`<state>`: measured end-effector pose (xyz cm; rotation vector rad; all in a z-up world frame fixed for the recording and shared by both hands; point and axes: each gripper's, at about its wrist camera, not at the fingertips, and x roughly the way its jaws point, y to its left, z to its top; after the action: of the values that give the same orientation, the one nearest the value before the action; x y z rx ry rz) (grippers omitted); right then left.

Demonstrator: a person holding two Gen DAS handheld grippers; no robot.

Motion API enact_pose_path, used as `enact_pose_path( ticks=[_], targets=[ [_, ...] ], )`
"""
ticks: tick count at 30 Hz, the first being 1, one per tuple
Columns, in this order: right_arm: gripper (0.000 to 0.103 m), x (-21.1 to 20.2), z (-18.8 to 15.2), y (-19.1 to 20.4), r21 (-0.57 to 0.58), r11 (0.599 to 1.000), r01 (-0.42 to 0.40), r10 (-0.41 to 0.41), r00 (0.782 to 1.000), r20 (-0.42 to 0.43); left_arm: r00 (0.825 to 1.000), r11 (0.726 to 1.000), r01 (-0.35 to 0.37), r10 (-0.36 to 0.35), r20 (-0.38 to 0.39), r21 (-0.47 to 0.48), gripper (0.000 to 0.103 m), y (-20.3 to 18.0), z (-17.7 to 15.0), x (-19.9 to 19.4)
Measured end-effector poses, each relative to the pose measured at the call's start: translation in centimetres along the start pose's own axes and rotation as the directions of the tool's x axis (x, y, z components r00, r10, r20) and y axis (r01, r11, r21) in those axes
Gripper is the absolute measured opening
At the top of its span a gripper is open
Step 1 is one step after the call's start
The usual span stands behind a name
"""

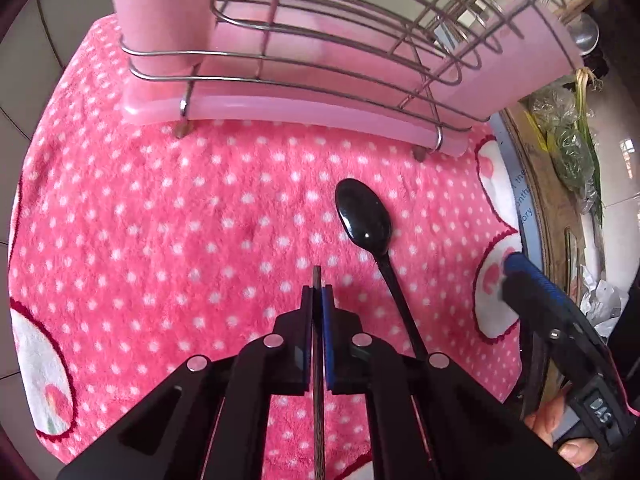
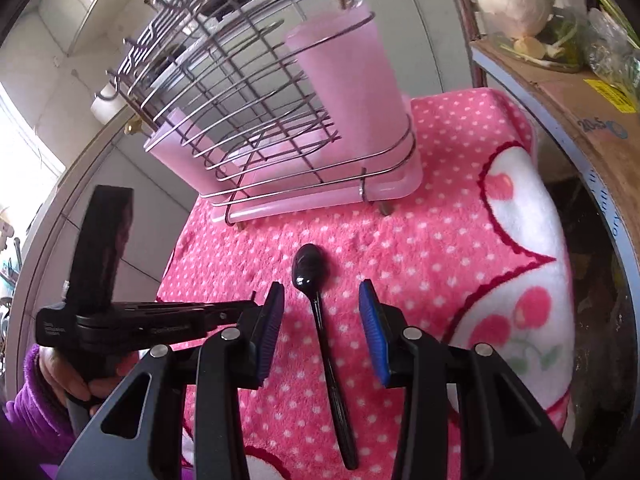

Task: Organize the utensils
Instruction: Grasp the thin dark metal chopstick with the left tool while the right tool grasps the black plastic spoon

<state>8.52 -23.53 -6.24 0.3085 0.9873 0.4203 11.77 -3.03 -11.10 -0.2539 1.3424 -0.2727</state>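
A black plastic spoon lies on the pink polka-dot towel, bowl toward the rack; it also shows in the right wrist view. My left gripper is shut on a thin dark utensil seen edge-on, just left of the spoon's handle. My right gripper is open and empty, its blue pads on either side of the spoon's handle, above it. A wire utensil rack with pink cups stands at the towel's far edge, also in the right wrist view.
A cardboard box with bagged vegetables and garlic borders the towel on the right. Tiled wall lies behind the rack. The left gripper's body sits left of my right gripper. The right gripper shows at the left view's right edge.
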Motion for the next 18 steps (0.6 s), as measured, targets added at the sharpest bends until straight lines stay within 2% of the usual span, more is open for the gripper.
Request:
enact_pose_path(
  ticks=[4, 9, 13, 16, 18],
  targets=[
    [0.039, 3.6, 0.3, 2.8, -0.098, 0.995, 0.032, -0.039, 0.997, -0.072, 0.997, 0.999, 0.026, -0.025, 0.071, -0.025, 0.004, 2.6, -0.2, -3.0],
    [0.040, 7.6, 0.7, 4.9, -0.191, 0.972, 0.133, -0.159, 0.980, -0.122, 0.992, 0.998, 0.054, -0.050, 0.119, -0.033, 0.004, 4.6, -0.4, -5.1],
    [0.047, 9.8, 1.3, 5.4, -0.225, 0.959, 0.171, -0.209, 0.965, -0.158, 0.990, 0.996, 0.078, -0.074, 0.123, -0.032, 0.004, 5.6, -0.7, -5.8],
    [0.047, 11.1, 1.5, 5.5, -0.263, 0.942, 0.207, -0.255, 0.953, -0.163, 0.987, 0.995, 0.098, -0.094, 0.130, -0.028, 0.004, 6.1, -0.8, -6.1],
    [0.046, 11.5, 1.4, 5.9, -0.290, 0.933, 0.215, -0.265, 0.953, -0.146, 0.985, 0.994, 0.107, -0.103, 0.136, -0.024, 0.004, 6.1, -0.7, -6.3]
  ],
)
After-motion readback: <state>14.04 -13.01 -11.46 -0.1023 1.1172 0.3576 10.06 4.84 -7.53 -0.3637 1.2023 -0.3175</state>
